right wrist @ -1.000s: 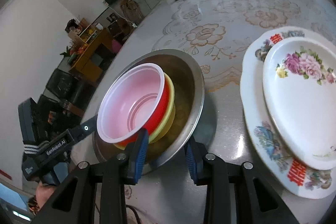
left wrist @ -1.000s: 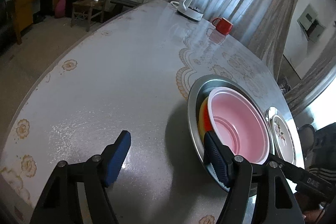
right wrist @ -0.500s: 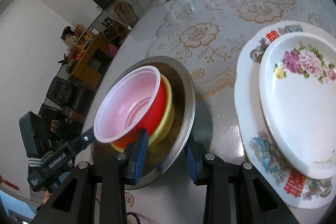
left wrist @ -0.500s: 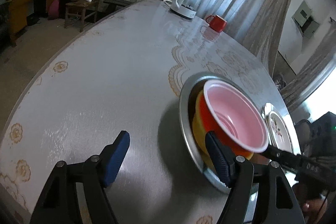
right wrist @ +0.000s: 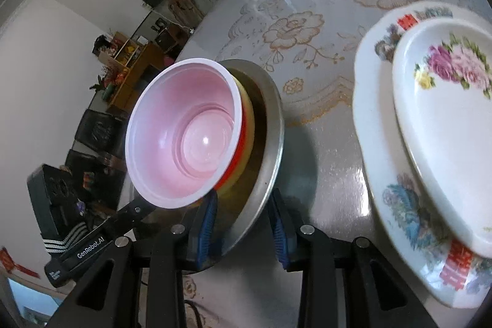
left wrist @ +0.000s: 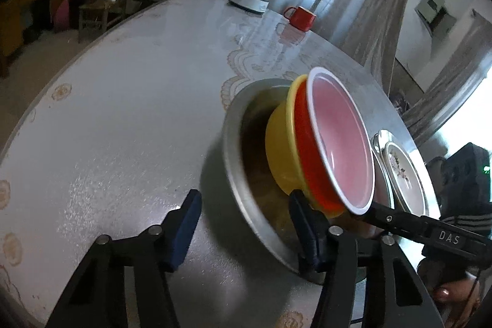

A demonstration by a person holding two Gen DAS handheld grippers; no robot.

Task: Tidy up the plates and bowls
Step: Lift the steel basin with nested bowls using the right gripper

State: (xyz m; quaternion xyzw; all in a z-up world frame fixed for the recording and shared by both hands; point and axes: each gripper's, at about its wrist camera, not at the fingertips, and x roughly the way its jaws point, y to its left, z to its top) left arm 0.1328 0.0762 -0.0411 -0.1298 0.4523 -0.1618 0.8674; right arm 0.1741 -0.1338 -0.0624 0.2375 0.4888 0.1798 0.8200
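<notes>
Since a second ago the steel basin (left wrist: 236, 143) has tipped up steeply on its near edge, and the nested bowls now lean with it. My right gripper (right wrist: 244, 223) has its jaws narrow, clamped on the basin's rim. My left gripper (left wrist: 243, 223) is closing its jaws around the opposite rim, not yet pressing. Inside sit a yellow bowl (left wrist: 278, 149), a red bowl (left wrist: 307, 143) with a pale pink inside and white rim. Two flowered plates (right wrist: 430, 112) lie stacked beside it on the worktop (left wrist: 123, 112).
</notes>
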